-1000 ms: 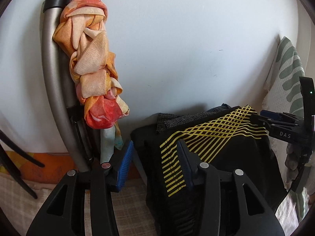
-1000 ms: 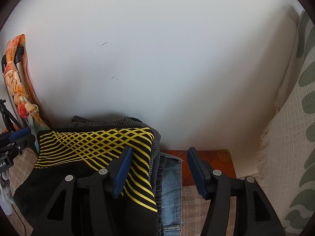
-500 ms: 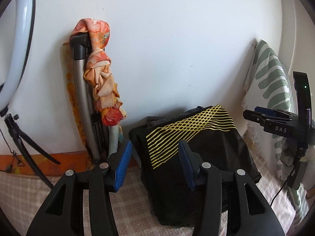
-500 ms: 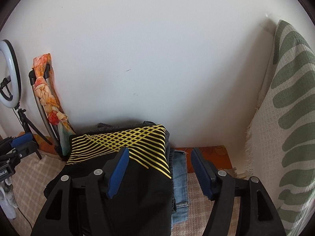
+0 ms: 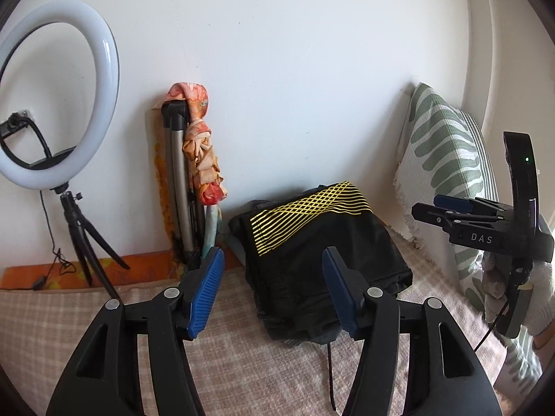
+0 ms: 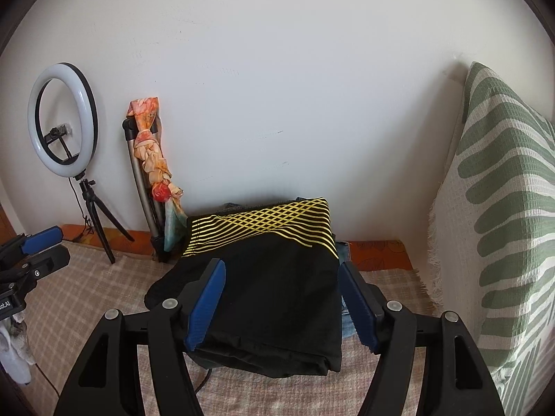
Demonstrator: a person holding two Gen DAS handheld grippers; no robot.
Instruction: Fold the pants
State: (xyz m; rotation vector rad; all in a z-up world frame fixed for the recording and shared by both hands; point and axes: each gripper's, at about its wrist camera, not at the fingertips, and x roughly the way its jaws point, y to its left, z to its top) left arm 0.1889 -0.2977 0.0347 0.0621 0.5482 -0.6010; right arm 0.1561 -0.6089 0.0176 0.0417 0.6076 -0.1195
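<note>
Against the white wall (image 6: 277,86), on a checked beige bed cover (image 6: 104,294), sit the folded black pants (image 6: 274,287) with yellow criss-cross lines across their far edge. They lie on top of a small stack; a strip of blue denim (image 6: 347,319) peeks out along the right side. Both tools hang clear of the cloth. The left gripper (image 5: 272,294) has its blue pads spreading apart with nothing pinched between them, and the right gripper (image 6: 281,306) is likewise widening, empty, the pants only seen beyond its fingers. To the left stand a ring light (image 5: 55,104) on a small black tripod (image 5: 86,242) and a folded metal stand (image 5: 180,187) wrapped in an orange floral scarf (image 5: 204,152). A green-and-white leaf-patterned cushion (image 6: 503,225) leans upright just right of the stack, crowding that side.
</note>
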